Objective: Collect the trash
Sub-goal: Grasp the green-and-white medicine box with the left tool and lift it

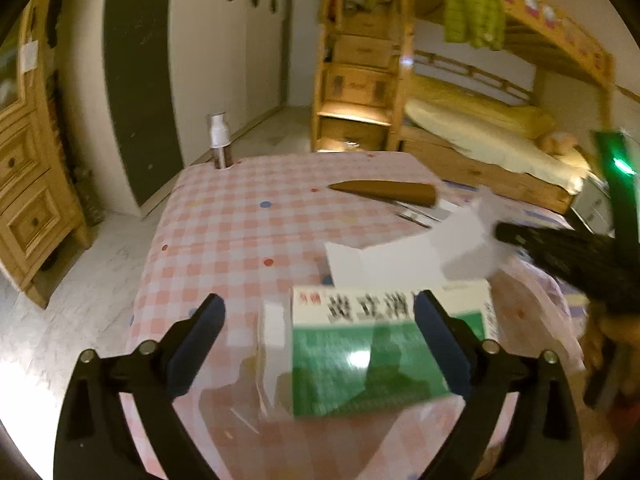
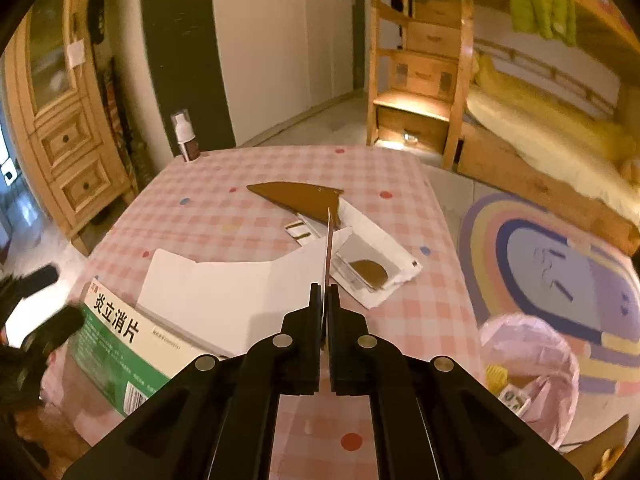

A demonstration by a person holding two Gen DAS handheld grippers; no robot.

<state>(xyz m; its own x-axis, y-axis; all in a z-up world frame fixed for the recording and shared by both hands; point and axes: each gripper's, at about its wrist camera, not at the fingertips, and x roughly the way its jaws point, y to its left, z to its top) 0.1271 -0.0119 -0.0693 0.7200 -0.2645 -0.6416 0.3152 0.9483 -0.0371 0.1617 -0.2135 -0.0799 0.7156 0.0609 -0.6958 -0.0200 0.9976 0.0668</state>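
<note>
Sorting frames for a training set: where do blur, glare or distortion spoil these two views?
Left wrist view: motion blur smears the green and white box, a glare spot sits on its green face, and the right gripper is streaked. Right wrist view: sharper, the box lettering reads clearly; only the left gripper at the edge blurs. Both: warm dim light, fisheye bending the table edges.

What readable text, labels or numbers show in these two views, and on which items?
"炎立消片": large black characters on the white band of the green and white medicine box, clearest in the right wrist view.
Small red tag beside those characters: too blurred to read.
Fine print and barcode on the box's side: too small to read.
Packet in the pink-lined bin: print illegible.
Spray bottle label: unreadable.
Nothing else carries legible text.
</note>
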